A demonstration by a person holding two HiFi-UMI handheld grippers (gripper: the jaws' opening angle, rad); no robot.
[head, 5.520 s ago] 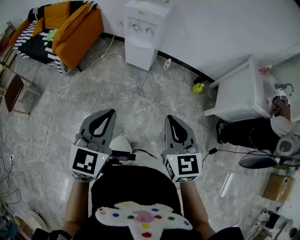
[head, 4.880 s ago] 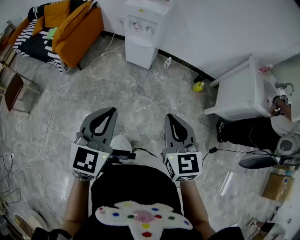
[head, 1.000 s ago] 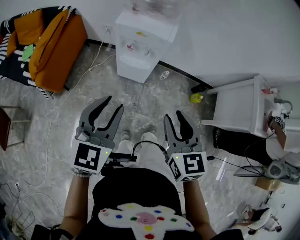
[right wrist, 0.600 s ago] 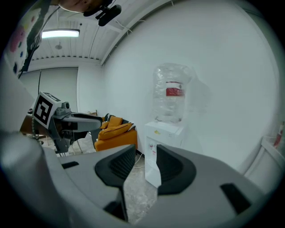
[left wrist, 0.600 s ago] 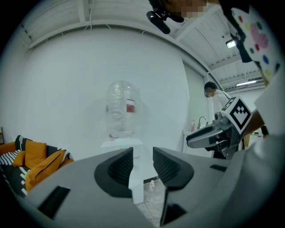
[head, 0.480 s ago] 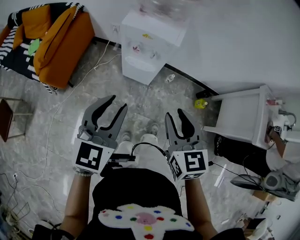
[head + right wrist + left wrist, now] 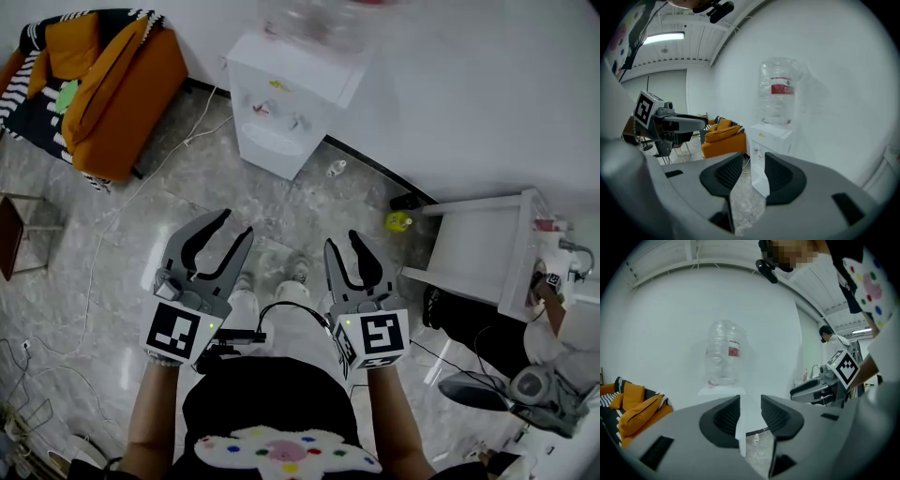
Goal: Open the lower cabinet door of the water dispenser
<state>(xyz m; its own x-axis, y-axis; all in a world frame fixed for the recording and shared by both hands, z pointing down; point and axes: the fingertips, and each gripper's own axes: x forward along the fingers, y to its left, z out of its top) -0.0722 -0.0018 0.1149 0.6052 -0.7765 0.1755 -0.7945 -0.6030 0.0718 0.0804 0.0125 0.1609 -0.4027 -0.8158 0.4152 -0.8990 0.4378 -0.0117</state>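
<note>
Orange sofa [image 7: 117, 80] sits over on the far left. The white water dispenser [image 7: 281, 108] stands against the wall just right of it, well ahead of both grippers. Left gripper [image 7: 232, 225] and right gripper [image 7: 343, 242] both have their jaws apart with nothing between them. There's a little yellow bottle [image 7: 398, 221] on the floor by the wall.

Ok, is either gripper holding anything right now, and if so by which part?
Nothing is held. The left gripper and the right gripper both have their jaws apart and empty, short of the water dispenser.
</note>
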